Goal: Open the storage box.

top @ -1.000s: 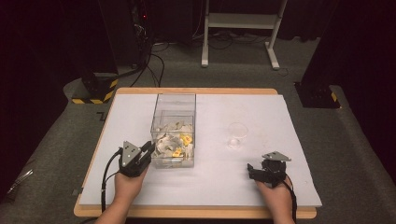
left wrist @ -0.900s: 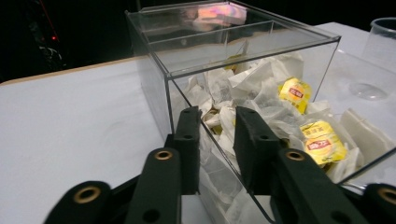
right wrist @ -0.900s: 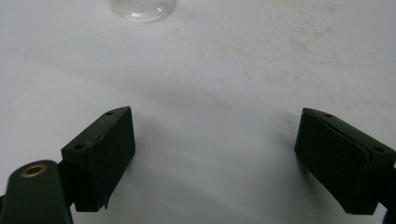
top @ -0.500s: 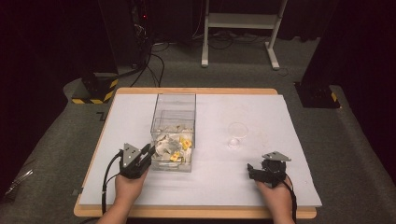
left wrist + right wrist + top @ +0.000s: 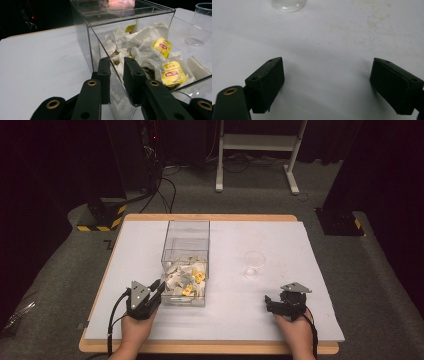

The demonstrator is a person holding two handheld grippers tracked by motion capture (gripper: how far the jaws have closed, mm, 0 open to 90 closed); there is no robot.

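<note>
Table (image 5: pixel 260 320) with white rectangular top and wooden edge — bears all items below.
Clear rectangular acrylic box (image 5: pixel 186 240), open-topped, standing left of centre; near half heaped with white paper tea-bag sachets (image 5: pixel 140 47), several showing yellow labels (image 5: pixel 172 73) with a red emblem, lettering too blurred to read.
Left gripper (image 5: pixel 159 286), black, two-jaw, at the box's near left corner — jaws drawn close, pinching the box's near wall between them.
Right gripper (image 5: pixel 268 300), black, resting on the tabletop well apart from the box; jaws spread wide, nothing between.
Small clear plastic cup (image 5: pixel 253 264), upright, right of the box.
</note>
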